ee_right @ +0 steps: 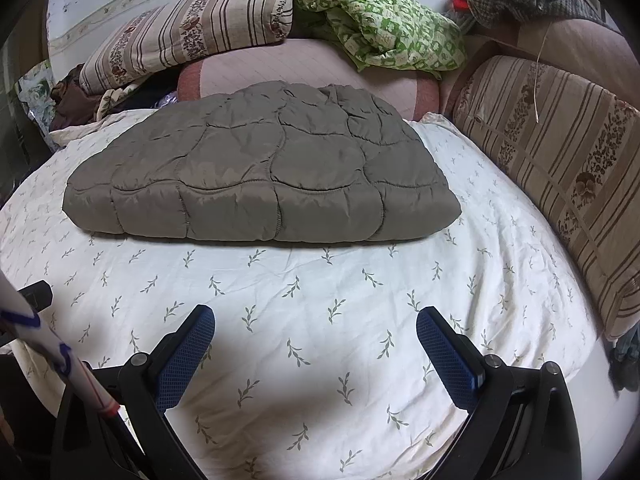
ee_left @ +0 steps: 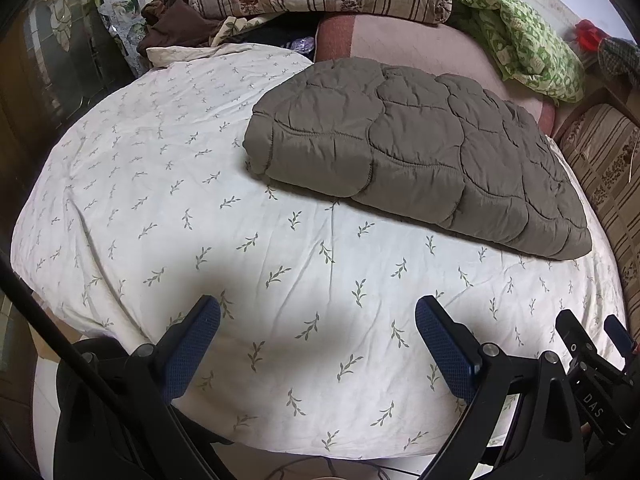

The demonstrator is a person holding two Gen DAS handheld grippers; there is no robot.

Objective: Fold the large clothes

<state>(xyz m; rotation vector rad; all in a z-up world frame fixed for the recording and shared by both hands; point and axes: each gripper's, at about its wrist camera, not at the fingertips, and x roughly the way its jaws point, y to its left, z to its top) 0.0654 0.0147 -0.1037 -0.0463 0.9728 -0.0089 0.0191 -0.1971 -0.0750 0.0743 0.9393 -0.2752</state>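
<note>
A grey-brown quilted padded garment point(ee_left: 420, 160) lies folded into a flat rectangular bundle on the white leaf-print bed sheet point(ee_left: 200, 220). It also shows in the right wrist view point(ee_right: 260, 172), centred ahead of the gripper. My left gripper point(ee_left: 318, 312) is open and empty, held above the sheet near the bed's front edge, well short of the garment. My right gripper point(ee_right: 316, 320) is open and empty too, above the sheet in front of the garment. The right gripper's body shows at the lower right of the left wrist view point(ee_left: 592, 360).
Striped floral pillows point(ee_right: 180, 36) and a green patterned cloth point(ee_right: 384, 32) lie at the bed's far end. A striped cushion point(ee_right: 560, 168) runs along the right side. Dark clothes point(ee_left: 172, 20) are heaped at the far left. A pink mat point(ee_right: 300, 68) lies behind the garment.
</note>
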